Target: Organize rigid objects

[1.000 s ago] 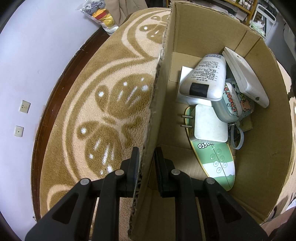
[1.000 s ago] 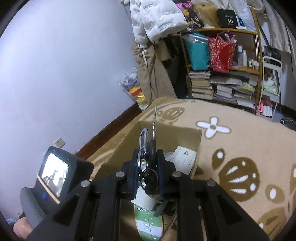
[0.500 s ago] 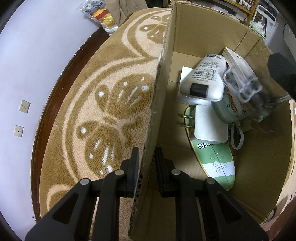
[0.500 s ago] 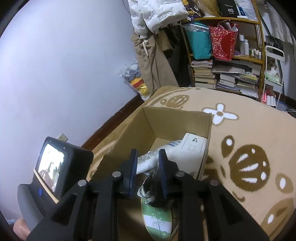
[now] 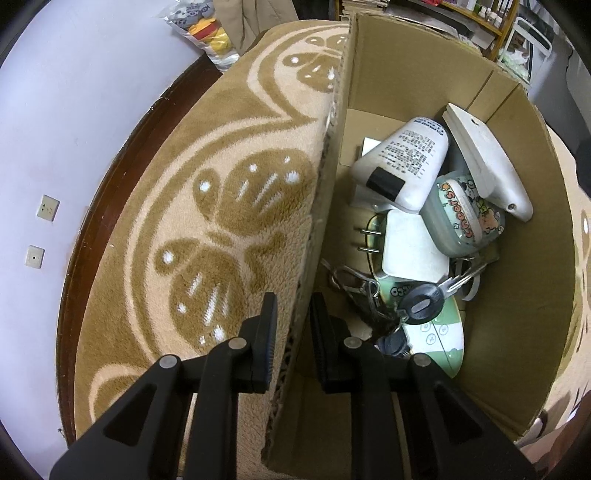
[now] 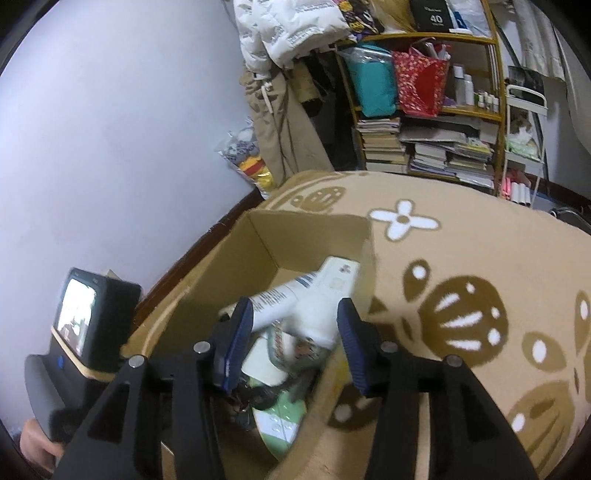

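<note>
A cardboard box (image 5: 417,85) sits on the patterned rug. My left gripper (image 5: 291,325) is shut on the box's near wall (image 5: 321,206). Inside lie a white tube (image 5: 406,162), a white flat device (image 5: 484,162), a green printed case (image 5: 465,218), a white plug adapter (image 5: 413,251), a green-and-white remote (image 5: 439,332) and a bunch of keys (image 5: 417,302) resting on the remote. My right gripper (image 6: 293,341) hovers over the box (image 6: 310,232), its jaws opening with nothing held between them. The tube (image 6: 280,299) and case (image 6: 295,347) show below it.
A brown-and-cream rug (image 6: 480,280) surrounds the box. A lilac wall with sockets (image 5: 46,208) runs along the left. A bag of soft toys (image 5: 207,26), hanging coats (image 6: 280,110) and a crowded bookshelf (image 6: 428,140) stand at the back. The left gripper's camera unit (image 6: 85,325) sits at lower left.
My right gripper, shut on the keys a second ago, has spread its jaws and let them go. The keys now lie in the box on the remote. The left gripper has not moved.
</note>
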A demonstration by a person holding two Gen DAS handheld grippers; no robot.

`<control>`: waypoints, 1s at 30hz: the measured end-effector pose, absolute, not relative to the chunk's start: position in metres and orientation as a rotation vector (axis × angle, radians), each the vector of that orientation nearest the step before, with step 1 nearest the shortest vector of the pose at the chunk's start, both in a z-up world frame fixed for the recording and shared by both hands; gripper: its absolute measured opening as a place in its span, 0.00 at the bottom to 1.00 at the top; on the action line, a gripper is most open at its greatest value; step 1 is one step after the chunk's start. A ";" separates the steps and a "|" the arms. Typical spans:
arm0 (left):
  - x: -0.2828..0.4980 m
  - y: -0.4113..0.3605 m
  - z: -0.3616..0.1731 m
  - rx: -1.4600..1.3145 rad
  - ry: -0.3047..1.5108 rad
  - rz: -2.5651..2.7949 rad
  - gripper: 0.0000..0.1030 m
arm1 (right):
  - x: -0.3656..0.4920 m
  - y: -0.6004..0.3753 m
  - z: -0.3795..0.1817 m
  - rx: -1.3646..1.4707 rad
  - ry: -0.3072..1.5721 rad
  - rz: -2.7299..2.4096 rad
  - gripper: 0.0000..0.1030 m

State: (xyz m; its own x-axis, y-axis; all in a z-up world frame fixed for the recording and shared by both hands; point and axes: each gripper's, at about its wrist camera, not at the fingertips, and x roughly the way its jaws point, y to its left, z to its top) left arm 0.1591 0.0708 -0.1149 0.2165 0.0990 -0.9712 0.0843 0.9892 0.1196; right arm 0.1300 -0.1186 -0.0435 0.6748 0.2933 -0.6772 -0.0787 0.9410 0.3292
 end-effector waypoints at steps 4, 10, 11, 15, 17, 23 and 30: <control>0.154 0.066 -0.107 0.179 1.320 0.026 0.18 | 0.121 -0.127 -0.046 0.285 0.818 0.185 0.58; 0.143 0.063 -0.090 0.169 1.272 0.009 0.19 | 0.105 -0.138 -0.042 0.283 0.838 0.150 0.69; 0.141 0.064 -0.086 0.161 1.262 0.001 0.20 | 0.101 -0.140 -0.040 0.276 0.833 0.143 0.75; 0.130 0.063 -0.065 0.141 1.200 -0.023 0.29 | 0.087 -0.145 -0.035 0.252 0.821 0.130 0.83; 0.124 0.059 -0.053 0.162 1.149 -0.023 0.45 | 0.081 -0.149 -0.034 0.244 0.824 0.116 0.90; 0.112 0.053 -0.027 0.166 1.069 -0.031 0.83 | 0.063 -0.161 -0.027 0.236 0.819 0.074 1.00; 0.101 0.049 -0.014 0.181 1.011 -0.052 0.93 | 0.047 -0.168 -0.021 0.211 0.820 0.054 1.00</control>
